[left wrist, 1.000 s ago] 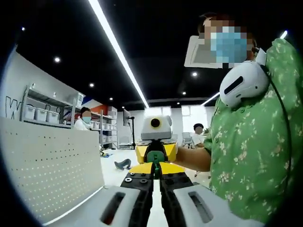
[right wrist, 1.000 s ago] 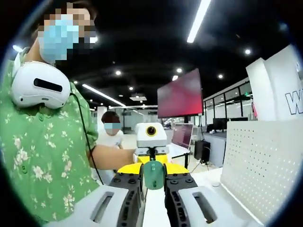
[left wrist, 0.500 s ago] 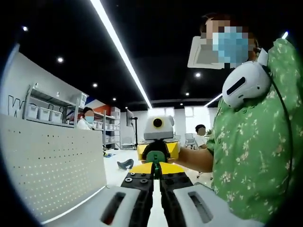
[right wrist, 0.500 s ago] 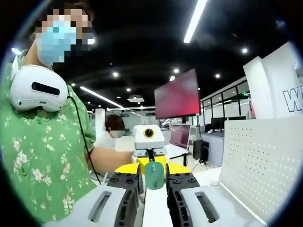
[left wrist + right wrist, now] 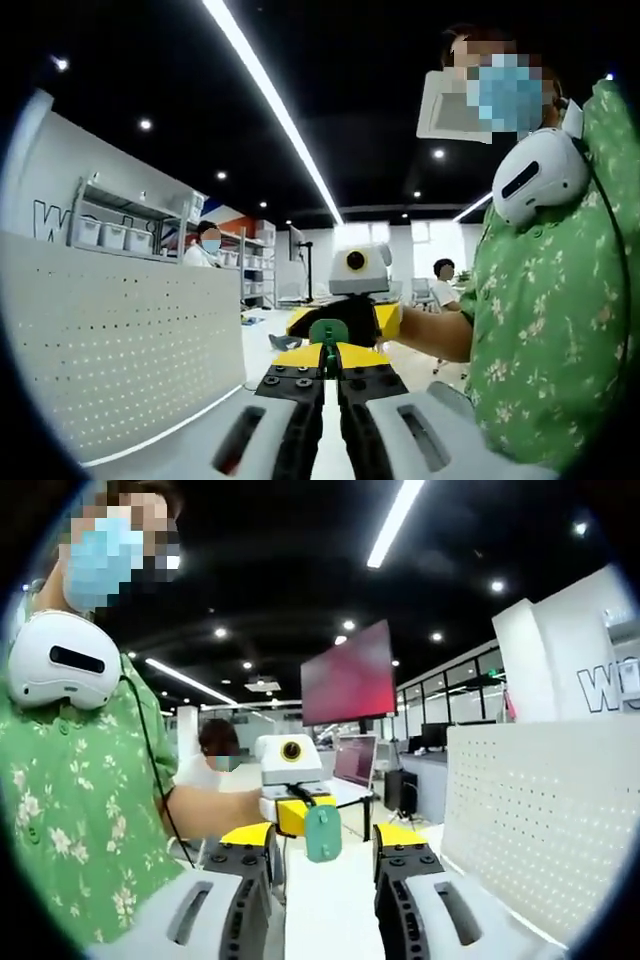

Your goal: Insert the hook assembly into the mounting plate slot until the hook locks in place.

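Note:
A green hook piece [image 5: 328, 332] stands at the tips of my left gripper [image 5: 329, 362], whose jaws are shut on it. Facing it, just beyond, is my right gripper [image 5: 345, 318] with its yellow jaw ends spread. In the right gripper view the same green hook piece [image 5: 322, 832] hangs from the left gripper [image 5: 305, 815], in the gap between my right gripper's [image 5: 325, 840] open jaws, touching neither. The white perforated mounting plate [image 5: 120, 350] stands upright on the left of the left gripper view; this plate [image 5: 540, 820] is on the right of the right gripper view.
A person in a green flowered shirt [image 5: 540, 330] holds both grippers, with a white headset [image 5: 60, 660] around the neck. A white table top [image 5: 330, 900] runs below the jaws. Shelves with bins [image 5: 120, 235], a red screen [image 5: 348, 675] and seated people are farther back.
My right gripper's jaws have spread apart and let go of the green hook piece. The left gripper still holds it. Both views have shifted slightly.

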`<state>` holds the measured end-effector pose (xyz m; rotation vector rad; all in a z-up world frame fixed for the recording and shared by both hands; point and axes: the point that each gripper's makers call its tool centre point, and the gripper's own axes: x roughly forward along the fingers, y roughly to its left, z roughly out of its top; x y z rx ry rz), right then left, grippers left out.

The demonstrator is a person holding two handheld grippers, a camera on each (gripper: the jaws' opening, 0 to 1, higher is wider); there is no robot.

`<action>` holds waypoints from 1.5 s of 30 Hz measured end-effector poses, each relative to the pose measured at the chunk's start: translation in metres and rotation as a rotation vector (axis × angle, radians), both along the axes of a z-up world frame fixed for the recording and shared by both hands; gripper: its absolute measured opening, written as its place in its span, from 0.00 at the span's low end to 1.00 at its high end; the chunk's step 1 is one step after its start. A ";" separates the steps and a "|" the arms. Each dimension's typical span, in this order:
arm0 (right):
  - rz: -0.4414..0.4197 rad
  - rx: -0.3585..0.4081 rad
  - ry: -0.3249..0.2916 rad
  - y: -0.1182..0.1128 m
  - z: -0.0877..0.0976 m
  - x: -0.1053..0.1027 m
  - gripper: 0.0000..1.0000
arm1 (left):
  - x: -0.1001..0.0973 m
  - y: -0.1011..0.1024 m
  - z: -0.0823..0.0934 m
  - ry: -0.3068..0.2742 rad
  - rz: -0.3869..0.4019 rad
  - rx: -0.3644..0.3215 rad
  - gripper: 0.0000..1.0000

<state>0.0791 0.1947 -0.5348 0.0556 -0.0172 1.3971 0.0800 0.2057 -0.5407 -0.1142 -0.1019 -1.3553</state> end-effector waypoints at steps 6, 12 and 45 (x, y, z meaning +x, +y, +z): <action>-0.101 -0.015 -0.004 -0.008 -0.005 0.018 0.46 | 0.012 0.005 -0.004 0.017 0.067 0.014 0.03; -0.229 -0.035 -0.013 -0.020 -0.011 0.039 0.50 | 0.031 0.014 -0.012 0.028 0.181 0.045 0.03; -0.538 -0.089 0.025 -0.055 -0.026 0.088 0.63 | 0.125 0.109 -0.029 0.111 0.809 0.073 0.03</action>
